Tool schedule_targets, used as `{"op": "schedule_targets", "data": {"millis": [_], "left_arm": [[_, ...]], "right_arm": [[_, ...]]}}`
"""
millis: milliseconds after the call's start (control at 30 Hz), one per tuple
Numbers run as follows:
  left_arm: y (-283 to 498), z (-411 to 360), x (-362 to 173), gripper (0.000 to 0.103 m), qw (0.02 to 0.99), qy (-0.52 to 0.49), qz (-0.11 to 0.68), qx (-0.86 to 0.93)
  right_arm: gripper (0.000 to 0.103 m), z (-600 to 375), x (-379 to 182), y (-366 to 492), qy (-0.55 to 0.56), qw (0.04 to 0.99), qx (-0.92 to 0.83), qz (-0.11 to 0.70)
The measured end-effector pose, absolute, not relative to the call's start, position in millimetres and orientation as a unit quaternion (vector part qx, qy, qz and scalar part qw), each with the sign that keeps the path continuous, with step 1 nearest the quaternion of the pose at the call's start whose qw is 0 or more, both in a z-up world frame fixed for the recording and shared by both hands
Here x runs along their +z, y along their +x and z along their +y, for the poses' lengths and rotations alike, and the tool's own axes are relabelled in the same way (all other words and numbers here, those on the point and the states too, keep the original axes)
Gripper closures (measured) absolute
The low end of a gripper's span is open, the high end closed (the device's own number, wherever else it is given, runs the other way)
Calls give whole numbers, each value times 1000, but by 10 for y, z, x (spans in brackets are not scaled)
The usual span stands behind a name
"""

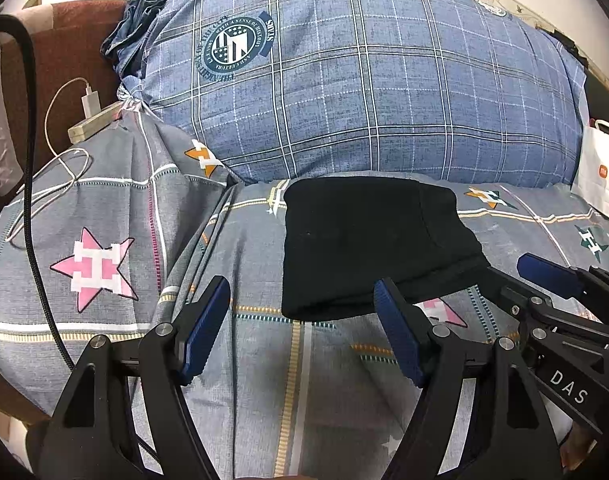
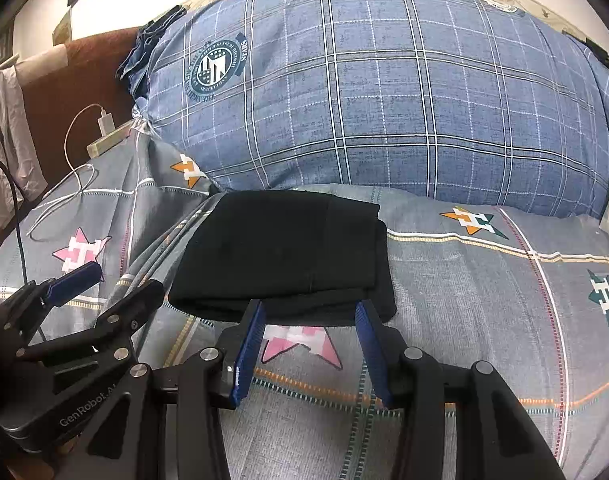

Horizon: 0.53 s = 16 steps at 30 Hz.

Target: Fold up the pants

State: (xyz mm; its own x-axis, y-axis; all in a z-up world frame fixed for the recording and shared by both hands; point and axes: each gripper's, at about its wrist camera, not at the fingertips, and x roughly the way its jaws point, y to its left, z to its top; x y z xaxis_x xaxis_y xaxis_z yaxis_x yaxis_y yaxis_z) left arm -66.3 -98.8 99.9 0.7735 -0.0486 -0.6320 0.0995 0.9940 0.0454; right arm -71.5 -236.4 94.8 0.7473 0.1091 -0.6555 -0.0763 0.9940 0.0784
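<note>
The pants lie on the bed as a compact black bundle, already doubled over into layers, with the far edge near the big blue plaid pillow and the near edge just above a pink star printed on the grey bedcover. The folded edges look fairly square, though the right side shows an under-layer sticking out a little.

The right claw sits just short of the near edge of the bundle, released, its blue pads spread and holding nothing. The left claw is also released and empty, hovering over the bedcover at the near left corner of the bundle; its right pad reaches the bundle's near edge.

Judging from this, the folding is at or near its last step. The next move would call either for one more fold, pinching the near edge with both claws and carrying it over evenly, or simply for tidying the loose layer.

A white charger cable lies at the far left of the bed, and a white paper bag stands at the right.
</note>
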Motion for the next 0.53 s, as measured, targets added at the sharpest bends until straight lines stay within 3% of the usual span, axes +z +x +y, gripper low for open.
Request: {"op": "schedule_targets", "data": {"millis": [533], "left_arm": [[-804,-1024,1040,28,942,43,327,-58]], "right_arm": [[58,-2402,974,-781,21,934,48,352]]}}
